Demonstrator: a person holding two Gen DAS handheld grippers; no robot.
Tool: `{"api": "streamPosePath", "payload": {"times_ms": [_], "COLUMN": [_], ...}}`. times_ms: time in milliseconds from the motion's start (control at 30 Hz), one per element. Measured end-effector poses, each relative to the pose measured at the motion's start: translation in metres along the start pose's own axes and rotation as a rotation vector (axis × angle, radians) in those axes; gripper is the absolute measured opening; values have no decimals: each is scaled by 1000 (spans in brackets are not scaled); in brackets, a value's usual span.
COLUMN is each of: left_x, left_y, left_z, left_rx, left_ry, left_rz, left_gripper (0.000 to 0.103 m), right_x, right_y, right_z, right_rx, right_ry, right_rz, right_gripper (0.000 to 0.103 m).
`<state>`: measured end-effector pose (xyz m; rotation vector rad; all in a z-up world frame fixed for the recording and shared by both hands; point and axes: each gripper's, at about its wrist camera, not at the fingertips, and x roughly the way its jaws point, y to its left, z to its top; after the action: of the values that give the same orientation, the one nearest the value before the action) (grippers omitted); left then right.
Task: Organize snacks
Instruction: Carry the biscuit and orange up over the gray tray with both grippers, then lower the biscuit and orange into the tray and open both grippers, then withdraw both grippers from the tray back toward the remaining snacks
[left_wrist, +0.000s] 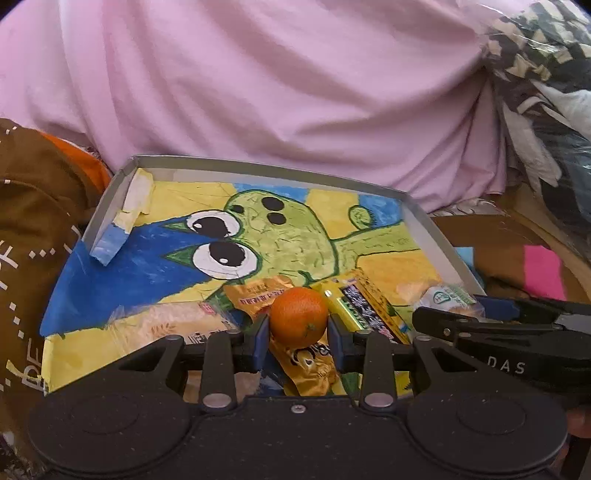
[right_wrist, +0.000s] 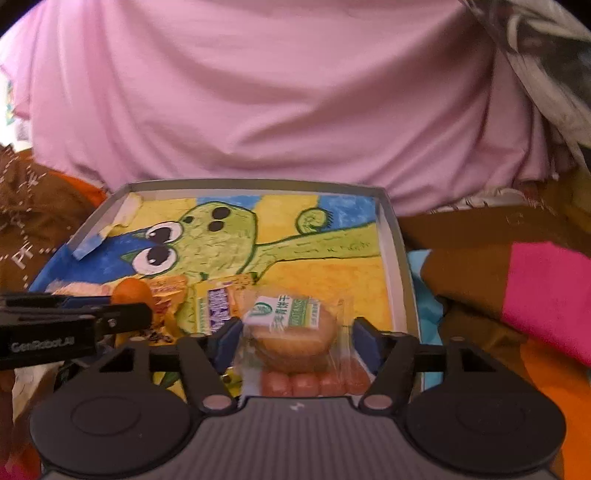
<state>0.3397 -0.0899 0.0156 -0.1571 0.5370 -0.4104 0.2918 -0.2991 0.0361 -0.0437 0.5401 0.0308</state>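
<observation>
A shallow grey box (left_wrist: 428, 236) lined with a painted green cartoon figure holds the snacks at its near end. In the left wrist view my left gripper (left_wrist: 298, 334) is shut on a small orange (left_wrist: 299, 317), above a gold packet (left_wrist: 258, 297) and a yellow bar (left_wrist: 364, 306). In the right wrist view my right gripper (right_wrist: 297, 341) has both blue pads against a clear-wrapped bun with a green label (right_wrist: 295, 332), and a pack of red sausages (right_wrist: 314, 382) lies just under it. The left gripper (right_wrist: 74, 325) with the orange (right_wrist: 131, 291) reaches in from the left.
A big pink cloth (left_wrist: 277, 85) rises right behind the box. Brown and orange fabric (left_wrist: 40, 206) lies on the left, brown fabric with a pink patch (right_wrist: 546, 295) on the right. A loose white and blue strip (left_wrist: 122, 229) leans at the box's far left wall.
</observation>
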Motion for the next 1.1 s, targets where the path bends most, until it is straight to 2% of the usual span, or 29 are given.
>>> {"api": "streamPosePath", "payload": {"times_ms": [67, 200, 500, 667, 867, 1100], "left_x": [0, -3, -28, -61, -110, -163], "left_y": [0, -1, -3, -5, 1, 1], "left_z": [0, 2, 15, 20, 15, -1], "left_rx": [8, -3, -69, -52, -90, -64], "left_ry": [0, -4, -40, -87, -106, -140], "left_rz": [3, 16, -8, 12, 15, 48], "left_gripper": [37, 38, 56, 74, 83, 86], "right_x": [1, -5, -47, -78, -122, -165], "right_y": [-3, -7, -17, -17, -3, 18], "right_z": [-1, -3, 0, 2, 2, -12], "right_rx": [18, 29, 60, 92, 76, 65], "right_ry": [5, -2, -63, -111, -179, -218], "right_rz": [0, -9, -57, -66, -65, -53], "right_gripper": [75, 88, 101, 103, 103, 103]}}
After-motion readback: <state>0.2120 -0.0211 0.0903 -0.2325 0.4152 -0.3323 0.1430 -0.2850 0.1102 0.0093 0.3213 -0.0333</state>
